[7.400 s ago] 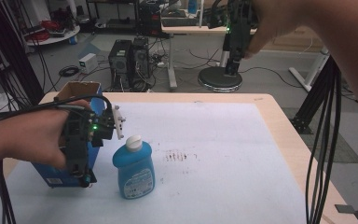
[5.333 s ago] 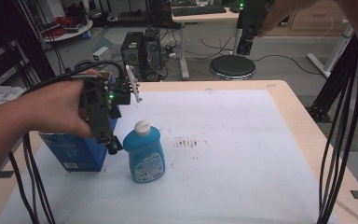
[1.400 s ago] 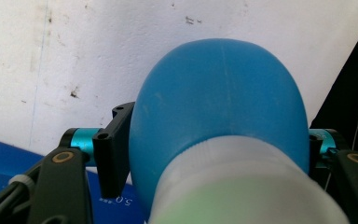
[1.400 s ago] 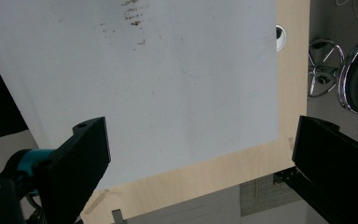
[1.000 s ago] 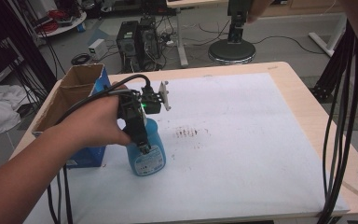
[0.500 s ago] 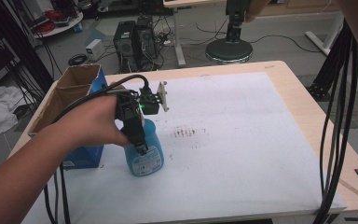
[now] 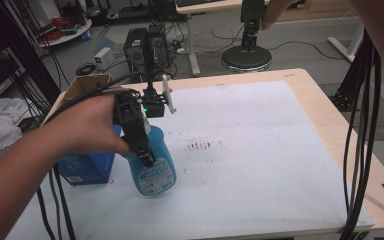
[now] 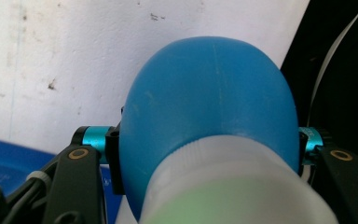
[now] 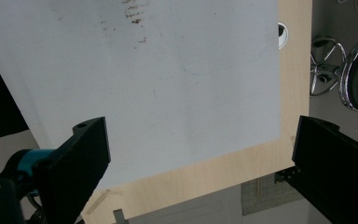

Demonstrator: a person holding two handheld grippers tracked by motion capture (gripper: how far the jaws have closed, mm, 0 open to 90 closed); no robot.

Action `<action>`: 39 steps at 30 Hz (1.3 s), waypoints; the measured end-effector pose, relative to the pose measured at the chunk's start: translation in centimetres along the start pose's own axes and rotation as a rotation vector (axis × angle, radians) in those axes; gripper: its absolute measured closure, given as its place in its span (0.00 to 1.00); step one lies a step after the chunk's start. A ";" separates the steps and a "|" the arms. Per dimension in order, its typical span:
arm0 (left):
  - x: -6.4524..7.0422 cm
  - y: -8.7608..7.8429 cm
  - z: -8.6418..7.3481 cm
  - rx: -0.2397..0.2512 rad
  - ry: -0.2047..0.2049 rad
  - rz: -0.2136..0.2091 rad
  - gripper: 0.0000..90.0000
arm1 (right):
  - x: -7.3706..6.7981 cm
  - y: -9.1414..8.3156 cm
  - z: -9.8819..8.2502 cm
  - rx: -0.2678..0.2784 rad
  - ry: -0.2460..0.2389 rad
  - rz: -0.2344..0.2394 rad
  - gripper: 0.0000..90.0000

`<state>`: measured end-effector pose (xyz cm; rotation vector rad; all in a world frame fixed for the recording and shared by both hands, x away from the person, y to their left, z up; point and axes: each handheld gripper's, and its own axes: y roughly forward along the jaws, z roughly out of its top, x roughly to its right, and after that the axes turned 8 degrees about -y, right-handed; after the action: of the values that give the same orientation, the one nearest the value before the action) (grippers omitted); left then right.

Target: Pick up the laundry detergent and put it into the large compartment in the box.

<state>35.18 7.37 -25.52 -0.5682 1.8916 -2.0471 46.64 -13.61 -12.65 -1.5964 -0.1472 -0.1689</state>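
Note:
A blue dish-soap bottle (image 7: 155,170) with a white cap stands on the white table top (image 7: 260,150), next to a blue box (image 7: 87,167). My left gripper (image 7: 147,156) comes down over it from above, hiding the cap in the high view. In the left gripper view the bottle's blue shoulder (image 8: 209,107) and white cap (image 8: 233,186) sit between the jaws, which press on both sides; the left gripper (image 8: 209,144) is shut on it. My right gripper (image 7: 250,20) is held high above the table's far edge. In its own view the right gripper (image 9: 200,149) is wide open with nothing in it.
An open cardboard box (image 7: 82,85) stands behind the blue box at the table's left edge. Dark stains (image 7: 202,145) mark the middle of the white top. Black cables (image 7: 360,125) hang along the right side. Computer towers (image 7: 145,47) and a stool base (image 7: 246,57) are on the floor beyond.
The left gripper moved from beside the blue box to over the bottle's cap and closed around its shoulders. In the last second it has stayed there. The right gripper stays raised.

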 end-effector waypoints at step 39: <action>-6.6 -17.2 -8.1 0.098 -0.603 0.026 0.43 | -0.2 0.7 1.6 -0.006 -0.025 0.010 0.03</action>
<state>37.93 19.18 -9.40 -0.9927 1.4255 -1.6796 46.66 -12.02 -13.46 -1.6051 -0.1588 -0.1418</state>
